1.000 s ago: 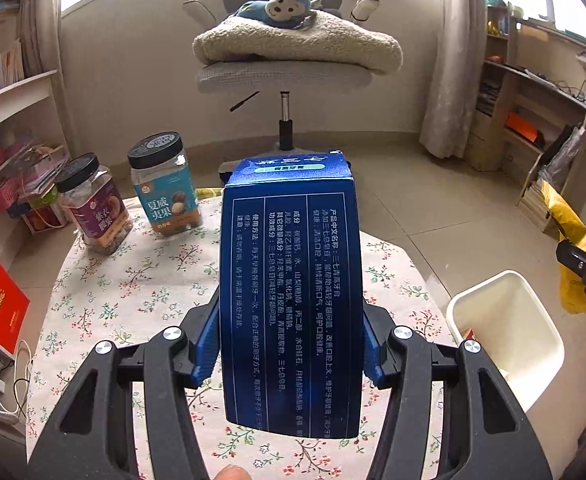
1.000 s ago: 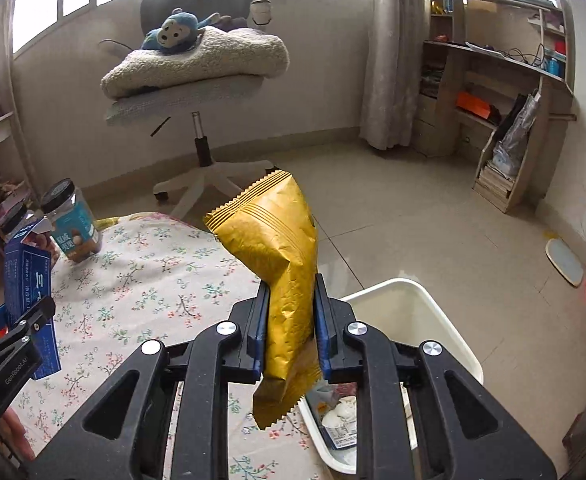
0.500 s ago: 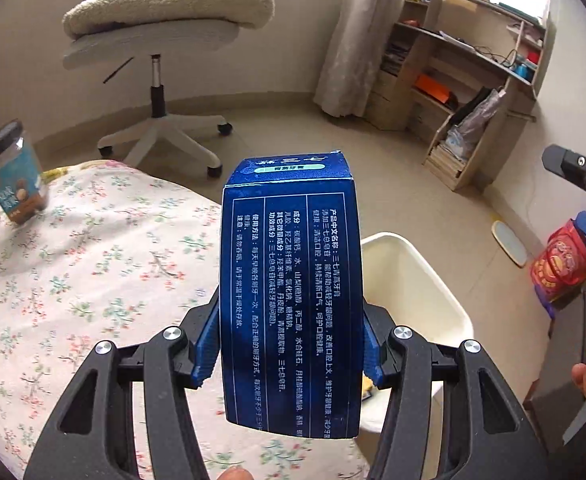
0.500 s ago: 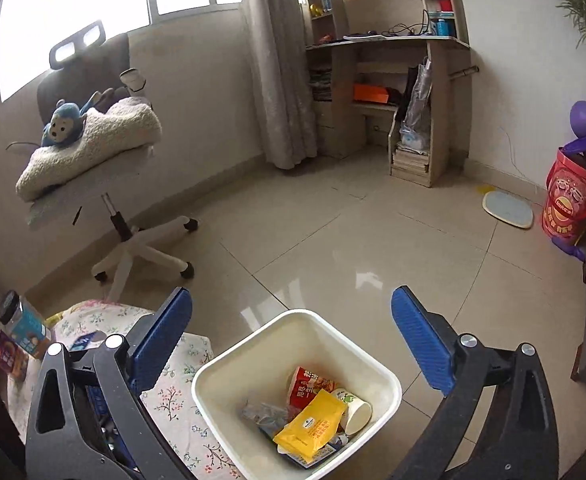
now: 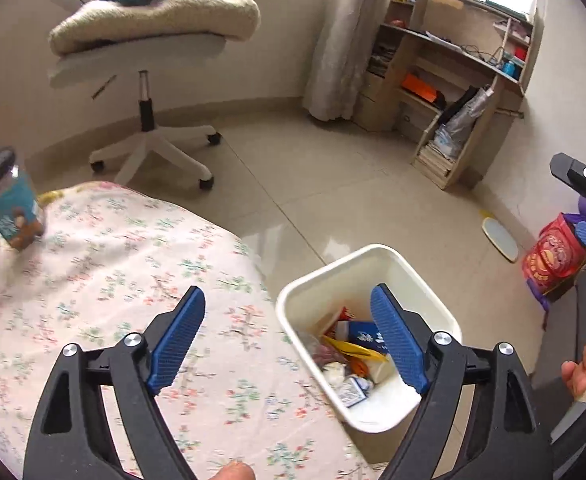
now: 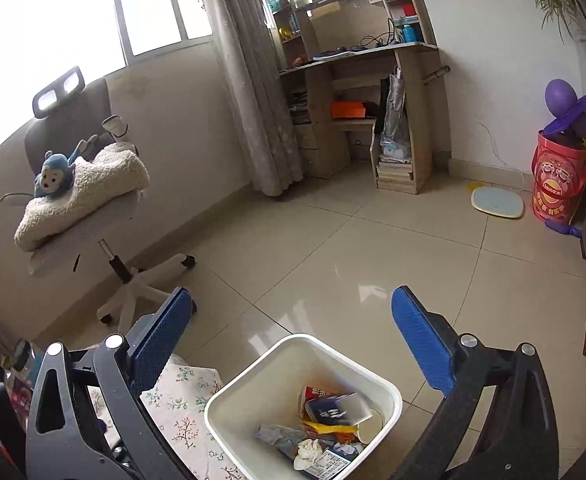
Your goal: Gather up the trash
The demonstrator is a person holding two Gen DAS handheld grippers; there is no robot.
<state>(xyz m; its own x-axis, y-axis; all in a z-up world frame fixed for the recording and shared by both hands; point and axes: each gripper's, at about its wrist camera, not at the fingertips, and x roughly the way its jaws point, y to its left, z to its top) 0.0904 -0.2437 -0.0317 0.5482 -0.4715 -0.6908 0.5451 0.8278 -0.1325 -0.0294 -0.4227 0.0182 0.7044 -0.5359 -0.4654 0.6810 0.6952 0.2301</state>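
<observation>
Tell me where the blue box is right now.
The blue box lies in the white bin on the floor beside the floral table, on top of the other trash, next to a yellow wrapper.

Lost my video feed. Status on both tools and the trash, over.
Left tool just opened, empty. Right tool open, empty. Blue box and gold bag in white bin. Nothing in the way.
</observation>
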